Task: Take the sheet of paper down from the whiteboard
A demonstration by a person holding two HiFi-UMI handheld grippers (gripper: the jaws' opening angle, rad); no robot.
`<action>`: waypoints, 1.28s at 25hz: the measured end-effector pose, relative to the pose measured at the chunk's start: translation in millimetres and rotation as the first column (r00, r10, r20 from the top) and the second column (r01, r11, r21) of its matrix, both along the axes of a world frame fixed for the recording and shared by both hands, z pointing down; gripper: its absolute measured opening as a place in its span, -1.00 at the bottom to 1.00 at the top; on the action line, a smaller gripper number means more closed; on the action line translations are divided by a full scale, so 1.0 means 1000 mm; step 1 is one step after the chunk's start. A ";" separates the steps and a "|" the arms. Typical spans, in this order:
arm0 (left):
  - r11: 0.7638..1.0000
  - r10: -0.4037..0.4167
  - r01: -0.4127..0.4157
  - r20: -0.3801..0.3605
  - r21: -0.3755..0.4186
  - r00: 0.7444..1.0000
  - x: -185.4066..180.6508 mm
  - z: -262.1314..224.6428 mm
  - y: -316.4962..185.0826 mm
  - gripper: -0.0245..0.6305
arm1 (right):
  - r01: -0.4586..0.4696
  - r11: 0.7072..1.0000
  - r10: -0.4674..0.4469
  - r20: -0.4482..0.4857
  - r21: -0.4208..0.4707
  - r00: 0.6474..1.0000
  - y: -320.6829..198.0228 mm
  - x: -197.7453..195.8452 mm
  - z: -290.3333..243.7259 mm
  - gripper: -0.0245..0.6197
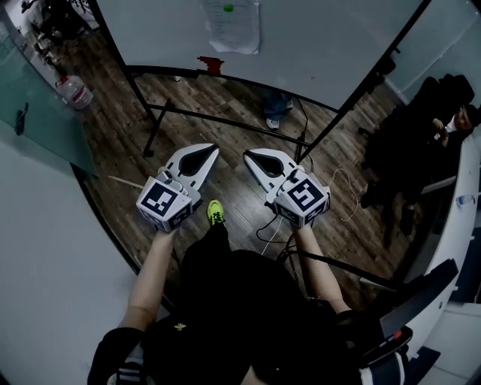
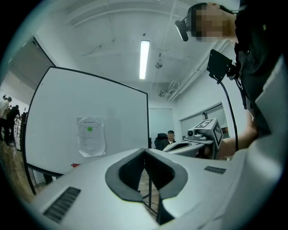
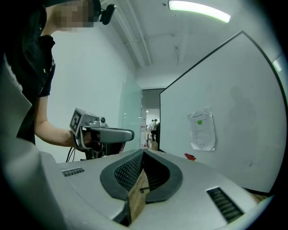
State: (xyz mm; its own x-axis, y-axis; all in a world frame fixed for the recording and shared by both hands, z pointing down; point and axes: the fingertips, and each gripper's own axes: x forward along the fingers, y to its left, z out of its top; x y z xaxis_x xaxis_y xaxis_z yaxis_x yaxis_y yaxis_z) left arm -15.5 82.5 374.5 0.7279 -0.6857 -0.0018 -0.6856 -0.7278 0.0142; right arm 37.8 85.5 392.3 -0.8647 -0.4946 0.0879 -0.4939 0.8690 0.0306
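A white sheet of paper (image 1: 234, 26) hangs on the whiteboard (image 1: 316, 45), pinned by a green magnet (image 1: 228, 8) near its top edge. It also shows in the left gripper view as the paper (image 2: 91, 136) and in the right gripper view as the paper (image 3: 202, 129). My left gripper (image 1: 215, 149) and right gripper (image 1: 249, 154) are held side by side over the wooden floor, well short of the board, both pointing level at it. The left gripper (image 2: 144, 150) is shut and empty. The right gripper (image 3: 143, 152) has its tips together with nothing between them.
A small red object (image 1: 210, 65) sits at the board's lower edge under the paper. The board's black stand legs (image 1: 225, 119) cross the floor ahead. A water bottle (image 1: 75, 92) stands far left by a glass partition. A seated person (image 1: 443, 120) and a desk are at the right; cables (image 1: 274, 229) lie underfoot.
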 end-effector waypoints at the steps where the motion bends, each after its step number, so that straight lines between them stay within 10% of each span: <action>1: 1.000 0.002 -0.002 0.000 0.002 1.000 -0.002 0.000 -0.005 -0.86 | -0.004 1.000 0.004 -0.003 0.000 1.000 -0.004 -0.001 0.001 -0.87; 32: 0.997 0.071 -0.071 0.023 0.012 0.997 -0.062 -0.005 -0.212 -0.86 | -0.099 0.995 0.100 -0.045 0.024 0.994 -0.215 -0.072 -0.009 -0.87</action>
State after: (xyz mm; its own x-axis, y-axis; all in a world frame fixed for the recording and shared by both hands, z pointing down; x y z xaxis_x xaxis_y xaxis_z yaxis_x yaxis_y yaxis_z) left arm -77.7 -129.3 369.3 0.7747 -0.6323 0.0063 -0.6323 -0.7747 -0.0106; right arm -34.5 -129.7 383.5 -0.8062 -0.5803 0.1152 -0.5756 0.8144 0.0739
